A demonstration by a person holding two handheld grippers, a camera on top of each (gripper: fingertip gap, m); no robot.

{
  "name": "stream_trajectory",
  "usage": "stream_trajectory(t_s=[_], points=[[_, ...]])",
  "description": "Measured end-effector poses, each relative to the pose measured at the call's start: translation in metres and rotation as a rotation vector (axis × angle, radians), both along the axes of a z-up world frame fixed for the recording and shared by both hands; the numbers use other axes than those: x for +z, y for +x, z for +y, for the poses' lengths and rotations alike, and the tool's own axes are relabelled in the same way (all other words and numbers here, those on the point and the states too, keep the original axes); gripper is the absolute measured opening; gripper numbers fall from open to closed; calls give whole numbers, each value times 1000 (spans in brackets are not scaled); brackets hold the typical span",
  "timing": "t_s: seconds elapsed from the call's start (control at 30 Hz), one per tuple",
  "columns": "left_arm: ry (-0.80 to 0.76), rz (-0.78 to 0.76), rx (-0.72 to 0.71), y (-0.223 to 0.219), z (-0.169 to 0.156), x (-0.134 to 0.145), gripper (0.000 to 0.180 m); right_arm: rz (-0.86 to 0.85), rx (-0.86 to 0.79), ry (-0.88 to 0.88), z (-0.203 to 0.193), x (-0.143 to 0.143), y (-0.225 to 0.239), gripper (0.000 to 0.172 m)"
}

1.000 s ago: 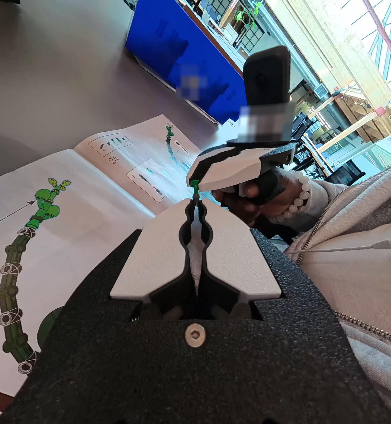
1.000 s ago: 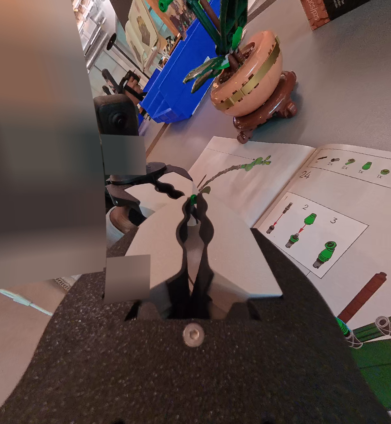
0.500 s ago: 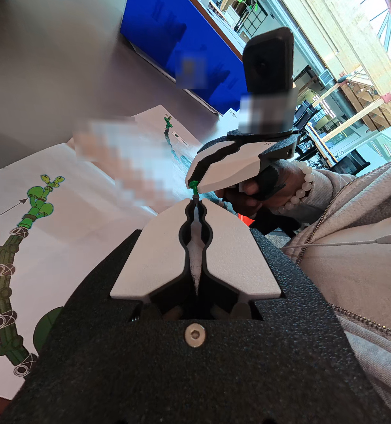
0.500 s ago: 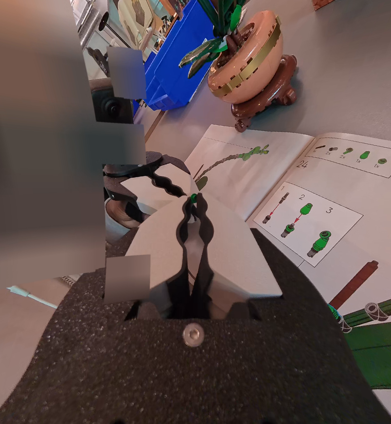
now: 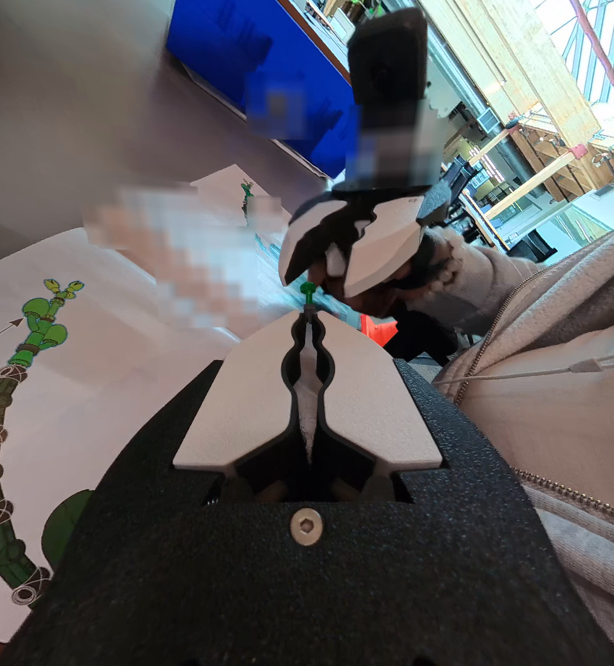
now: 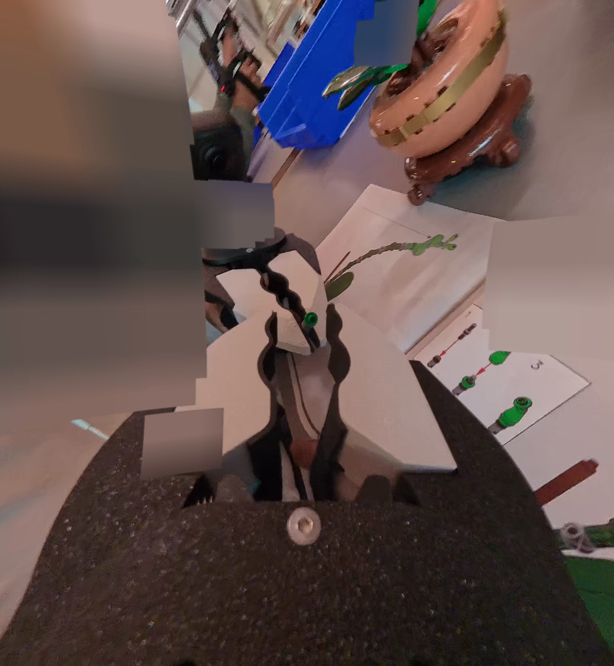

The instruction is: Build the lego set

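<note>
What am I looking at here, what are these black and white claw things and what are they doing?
They are two hand-held grippers, each worked by a person, with a camera on each looking forward along its two white fingers. One picture comes from the left gripper, the other from the right gripper. The left one's fingers are closed on a thin dark pin with a small green piece on its end. The right one's fingers are spread open around that green piece without touching it. Below lies an open instruction booklet on a grey table, with a toy-brick plant pot and a blue bin behind.
</note>
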State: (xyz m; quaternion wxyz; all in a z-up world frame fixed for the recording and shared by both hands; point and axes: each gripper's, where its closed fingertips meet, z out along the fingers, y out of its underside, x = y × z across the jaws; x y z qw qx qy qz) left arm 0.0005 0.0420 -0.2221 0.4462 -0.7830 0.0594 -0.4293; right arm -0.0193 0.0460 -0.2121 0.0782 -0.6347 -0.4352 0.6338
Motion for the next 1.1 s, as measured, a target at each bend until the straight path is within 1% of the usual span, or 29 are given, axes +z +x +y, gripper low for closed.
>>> stream_trajectory(t_s=[0.07,0.1,0.13,0.2,0.23,0.27,0.37,0.43,0.53,0.63,1.1], points=[[5,-7,-60,5,-6,1,2,42,125,46,-2,7,4,35],[4,-6,-94,8,-9,1,3,64,201,99,-1,11,7,33],[7,-2,-124,10,-12,1,2,78,281,189,1,11,11,29],[4,33,-173,12,-18,-2,2,61,440,405,2,-1,19,25],[7,49,-194,12,-21,-3,2,47,519,465,0,-6,22,28],[5,66,-206,12,-23,-4,2,57,596,485,-6,-7,24,29],[-9,107,-241,15,-26,-9,2,116,704,535,-15,-7,22,18],[-18,121,-255,17,-27,-11,2,130,758,550,-20,-10,22,15],[-23,116,-262,17,-27,-11,2,150,815,579,-23,-19,24,17],[-30,107,-261,17,-26,-11,2,207,800,582,-22,-16,20,7],[-65,160,-283,20,-29,-18,2,196,842,598,-25,-23,26,3]])
